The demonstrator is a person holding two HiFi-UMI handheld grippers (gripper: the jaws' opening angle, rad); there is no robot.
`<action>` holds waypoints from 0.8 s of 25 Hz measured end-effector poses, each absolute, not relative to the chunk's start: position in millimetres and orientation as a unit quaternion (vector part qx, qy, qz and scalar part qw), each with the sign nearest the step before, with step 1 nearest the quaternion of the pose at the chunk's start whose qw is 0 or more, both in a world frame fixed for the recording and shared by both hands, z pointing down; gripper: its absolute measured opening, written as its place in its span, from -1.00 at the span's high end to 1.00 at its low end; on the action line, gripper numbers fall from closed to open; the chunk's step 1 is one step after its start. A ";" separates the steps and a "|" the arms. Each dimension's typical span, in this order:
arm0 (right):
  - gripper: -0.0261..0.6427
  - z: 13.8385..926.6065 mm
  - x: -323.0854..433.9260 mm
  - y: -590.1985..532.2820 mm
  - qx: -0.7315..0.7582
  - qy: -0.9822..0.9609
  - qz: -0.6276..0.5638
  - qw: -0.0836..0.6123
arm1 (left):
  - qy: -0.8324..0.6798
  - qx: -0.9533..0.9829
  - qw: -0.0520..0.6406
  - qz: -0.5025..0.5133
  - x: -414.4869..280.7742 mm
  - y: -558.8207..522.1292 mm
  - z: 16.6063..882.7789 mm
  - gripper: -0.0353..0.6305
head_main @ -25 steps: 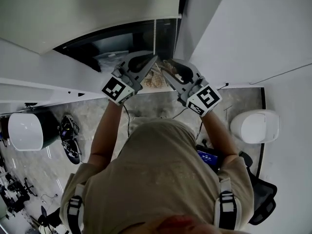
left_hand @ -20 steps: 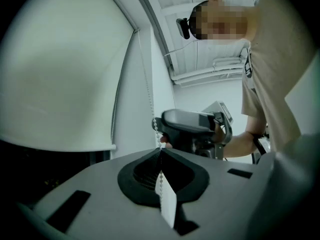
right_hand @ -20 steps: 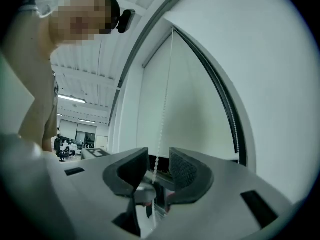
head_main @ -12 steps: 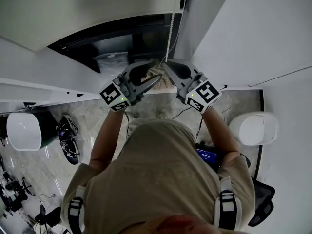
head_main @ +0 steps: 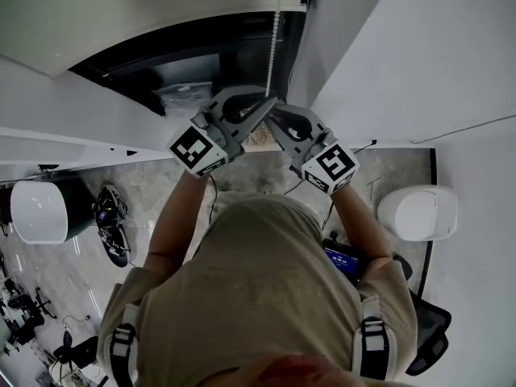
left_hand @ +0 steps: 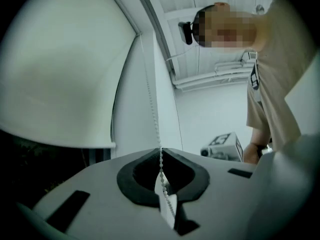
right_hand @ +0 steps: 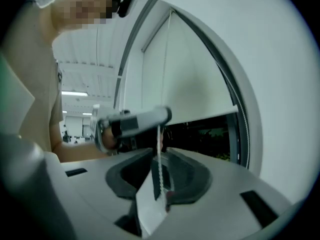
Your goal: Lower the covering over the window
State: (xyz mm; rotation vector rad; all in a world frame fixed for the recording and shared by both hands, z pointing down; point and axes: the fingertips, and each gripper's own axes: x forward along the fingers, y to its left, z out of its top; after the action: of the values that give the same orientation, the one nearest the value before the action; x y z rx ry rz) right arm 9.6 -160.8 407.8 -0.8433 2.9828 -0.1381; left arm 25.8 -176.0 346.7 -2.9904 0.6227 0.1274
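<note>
- blind [left_hand: 60,74]: up and to the left of the left claw. its bottom rail hangs partway down, with the dark window [head_main: 201,55] bare beneath it.
- left claw [left_hand: 161,151]: pressed together on the chain [left_hand: 150,99], which rises straight up from its tips beside the blind's right edge.
- chain: its long axis is vertical and it runs down through both claws. the left claw pinches it just above the right one, their tips near each other.
- right claw [right_hand: 159,154]: the chain sits between its jaws and the pads look to be on it. these jaws have just been easing open a little.
- judgement: the coming move is a straight pull down along the chain. the left claw has the firmer hold and is better placed to take it, while the right could let go and reach higher.
- risk: beads slipping through the looser right pinch.
</note>
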 end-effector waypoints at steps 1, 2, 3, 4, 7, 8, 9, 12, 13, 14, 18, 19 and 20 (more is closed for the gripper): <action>0.51 404.3 16.0 -161.9 -0.268 0.961 -0.056 0.038 | 0.204 -0.978 0.042 0.021 24.9 -178.0 363.3 0.82; 0.37 398.1 23.6 -163.5 -0.268 0.959 -0.070 0.060 | 0.203 -0.979 0.035 0.002 23.6 -179.7 382.6 0.82; 0.35 389.3 30.1 -165.4 -0.271 0.956 -0.077 0.078 | 0.199 -0.980 0.022 -0.011 21.7 -180.1 401.5 0.82; 0.36 378.5 33.2 -166.9 -0.275 0.955 -0.071 0.090 | 0.195 -0.981 0.007 -0.015 19.4 -178.6 417.2 0.82; 0.36 344.8 24.2 -166.6 -0.273 0.957 -0.027 0.095 | 0.183 -0.983 -0.031 0.006 20.4 -163.9 434.8 0.82; 0.36 336.7 20.3 -166.1 -0.274 0.957 -0.014 0.093 | 0.179 -0.983 -0.036 0.012 25.1 -157.1 434.0 0.82; 0.38 331.9 17.5 -166.0 -0.277 0.957 -0.003 0.089 | 0.174 -0.984 -0.037 0.014 30.5 -150.4 432.5 0.82; 0.87 333.0 20.4 -172.7 -0.289 0.953 -0.010 0.094 | 0.152 -0.988 -0.033 0.015 34.1 -136.9 427.2 0.82; 0.88 338.8 24.3 -178.3 -0.295 0.951 -0.020 0.097 | 0.147 -0.988 -0.035 0.024 27.7 -137.2 421.9 0.80; 0.88 350.4 26.4 -183.6 -0.299 0.950 -0.031 0.088 | 0.149 -0.987 -0.040 0.041 17.8 -141.4 412.7 0.52; 0.88 409.2 7.7 -175.3 -0.278 0.958 -0.075 0.013 | 0.193 -0.976 -0.019 0.095 -7.1 -168.0 353.1 0.34; 0.88 410.4 3.7 -170.3 -0.271 0.960 -0.073 0.009 | 0.197 -0.976 -0.005 0.094 -2.1 -171.8 339.1 0.34; 0.88 408.7 0.5 -166.4 -0.265 0.962 -0.068 0.007 | 0.198 -0.976 0.007 0.091 4.9 -174.4 326.8 0.34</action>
State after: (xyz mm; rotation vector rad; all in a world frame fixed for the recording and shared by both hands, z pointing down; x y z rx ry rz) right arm 0.5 -166.4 408.7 -0.8302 3.0079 -0.2127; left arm 4.9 -174.4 326.8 -3.0521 0.6177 0.2835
